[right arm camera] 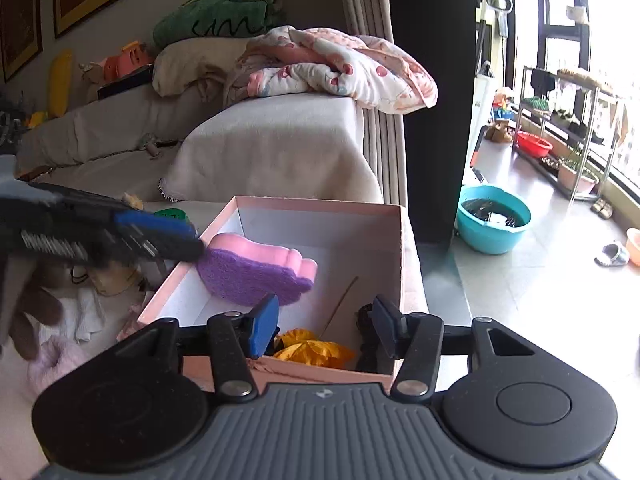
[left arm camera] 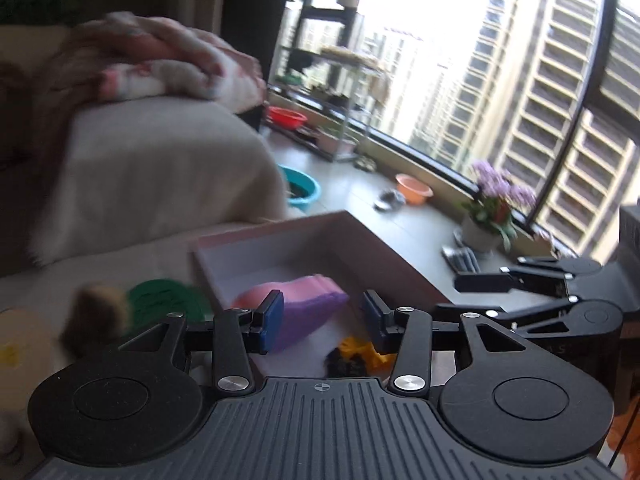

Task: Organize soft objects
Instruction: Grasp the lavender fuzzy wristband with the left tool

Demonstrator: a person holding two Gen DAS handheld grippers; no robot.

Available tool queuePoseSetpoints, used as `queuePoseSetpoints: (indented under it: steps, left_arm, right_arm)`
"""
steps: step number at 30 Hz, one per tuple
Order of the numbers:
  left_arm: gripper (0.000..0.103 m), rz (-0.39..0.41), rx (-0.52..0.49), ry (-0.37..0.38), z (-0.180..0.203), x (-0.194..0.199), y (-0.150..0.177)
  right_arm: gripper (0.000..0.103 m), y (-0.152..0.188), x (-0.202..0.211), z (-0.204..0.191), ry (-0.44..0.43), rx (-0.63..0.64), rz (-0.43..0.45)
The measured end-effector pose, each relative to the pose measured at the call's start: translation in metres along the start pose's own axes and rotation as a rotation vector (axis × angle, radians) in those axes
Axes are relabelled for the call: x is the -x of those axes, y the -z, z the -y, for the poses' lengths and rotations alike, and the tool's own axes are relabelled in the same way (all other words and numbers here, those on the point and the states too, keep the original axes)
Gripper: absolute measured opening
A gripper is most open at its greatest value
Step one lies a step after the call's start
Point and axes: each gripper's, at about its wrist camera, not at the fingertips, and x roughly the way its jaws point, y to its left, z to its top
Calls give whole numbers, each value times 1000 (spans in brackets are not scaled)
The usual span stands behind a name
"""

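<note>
A pink cardboard box (right arm camera: 316, 203) with a white inside stands on the beige sofa seat. A pink and purple soft sponge toy (right arm camera: 256, 270) leans on its left wall; it also shows in the left wrist view (left arm camera: 308, 308). A yellow soft item (right arm camera: 312, 350) and a black item (right arm camera: 366, 336) lie at the box's near end. My left gripper (left arm camera: 322, 320) is open and empty above the box, and shows in the right wrist view (right arm camera: 160, 236) at the box's left wall. My right gripper (right arm camera: 326, 322) is open and empty over the near end.
Left of the box lie a green round item (left arm camera: 168, 300), a brown plush (left arm camera: 96, 316) and white and lilac soft things (right arm camera: 86, 314). A sofa arm (right arm camera: 276, 152) carries a floral blanket (right arm camera: 344, 68). A teal basin (right arm camera: 494, 220) stands on the tiled floor.
</note>
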Motion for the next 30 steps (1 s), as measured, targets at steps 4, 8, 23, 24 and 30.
queuePoseSetpoints:
  steps: [4, 8, 23, 24, 30]
  left_arm:
    - [48, 33, 47, -125, -30, 45, 17]
    - [47, 47, 176, -256, -68, 90, 47]
    - [47, -55, 540, -349, -123, 123, 129]
    - [47, -54, 543, -338, -122, 123, 130]
    - [47, 13, 380, -254, -90, 139, 119]
  right_arm:
    - [55, 5, -2, -18, -30, 57, -6]
    - [55, 10, -6, -49, -79, 148, 0]
    - [55, 17, -16, -141, -281, 282, -47]
    - [55, 16, -16, -143, -288, 286, -51]
    - [55, -1, -27, -164, -349, 328, -120]
